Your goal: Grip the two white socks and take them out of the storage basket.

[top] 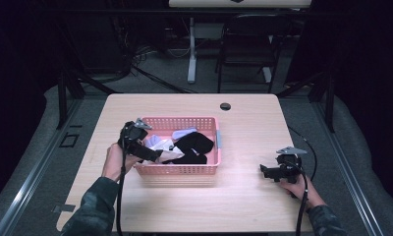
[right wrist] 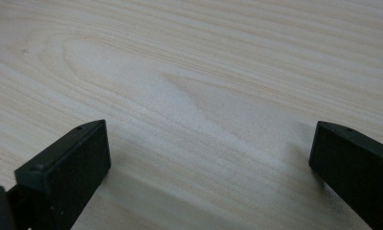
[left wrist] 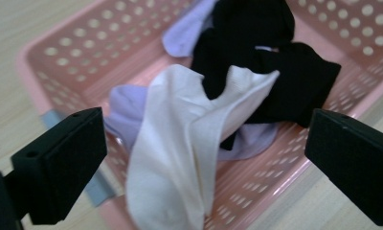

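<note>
I'm reaching my left gripper (left wrist: 204, 143) — jaws spread wide, nothing held — over the cream sock (left wrist: 180, 158) draped on the pink basket's (left wrist: 74, 52) near rim, and next I'd close on it, while my right gripper (right wrist: 208, 158) idles open above the table (right wrist: 189, 72).

socks (top: 184, 147) heaped in the basket (top: 181, 170) mid-table (top: 248, 196), left gripper (top: 157, 155) over its left rim, right gripper (top: 264, 169) well right

No legible text, label, brand, number or sign appears on the pink basket (top: 179, 169), the socks, the table (top: 243, 132) or the grippers.
</note>
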Demonstrator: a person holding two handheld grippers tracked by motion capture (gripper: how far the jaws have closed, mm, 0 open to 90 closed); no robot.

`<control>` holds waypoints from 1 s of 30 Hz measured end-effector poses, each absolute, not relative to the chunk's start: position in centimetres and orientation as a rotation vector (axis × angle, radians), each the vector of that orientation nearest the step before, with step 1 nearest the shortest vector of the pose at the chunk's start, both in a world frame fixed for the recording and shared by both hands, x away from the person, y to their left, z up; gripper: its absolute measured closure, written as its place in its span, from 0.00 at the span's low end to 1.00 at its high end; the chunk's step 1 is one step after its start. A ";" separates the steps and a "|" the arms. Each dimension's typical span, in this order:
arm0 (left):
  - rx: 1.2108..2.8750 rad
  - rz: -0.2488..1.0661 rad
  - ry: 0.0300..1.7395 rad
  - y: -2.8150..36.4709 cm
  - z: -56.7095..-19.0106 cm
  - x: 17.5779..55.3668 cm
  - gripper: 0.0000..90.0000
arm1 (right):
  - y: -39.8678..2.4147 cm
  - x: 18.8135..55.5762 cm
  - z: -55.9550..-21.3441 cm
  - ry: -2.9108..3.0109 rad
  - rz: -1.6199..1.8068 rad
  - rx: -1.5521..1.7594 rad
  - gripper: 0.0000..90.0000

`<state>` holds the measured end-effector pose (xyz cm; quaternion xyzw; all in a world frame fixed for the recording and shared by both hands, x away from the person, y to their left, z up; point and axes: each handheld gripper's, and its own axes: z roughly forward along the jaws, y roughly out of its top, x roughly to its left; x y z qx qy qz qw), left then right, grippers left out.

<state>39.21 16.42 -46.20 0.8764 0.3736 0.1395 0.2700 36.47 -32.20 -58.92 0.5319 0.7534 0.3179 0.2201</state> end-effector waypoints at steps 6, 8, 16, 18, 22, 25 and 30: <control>2.445 0.356 0.988 14.4 -47.3 40.2 0.32 | -32.2 36.5 -58.9 2.083 0.878 1.472 0.00; 2.467 0.334 0.993 13.9 -47.7 40.5 0.37 | -32.2 36.5 -58.9 2.083 0.878 1.472 0.00; 2.549 0.319 1.008 13.5 -48.8 41.1 0.62 | -32.2 36.5 -58.9 2.085 0.880 1.472 0.00; 2.572 0.339 0.999 13.3 -49.1 40.9 0.71 | -32.2 36.5 -58.9 2.085 0.879 1.472 0.00; 2.578 0.358 1.021 13.5 -49.4 40.9 0.82 | -32.2 36.5 -58.9 2.085 0.879 1.472 0.00; 2.574 0.359 1.005 13.5 -49.3 40.8 0.92 | -32.2 36.5 -58.9 2.085 0.881 1.474 0.00; 2.505 0.390 1.014 14.0 -48.5 40.6 0.98 | -32.2 36.5 -58.9 2.084 0.881 1.475 0.00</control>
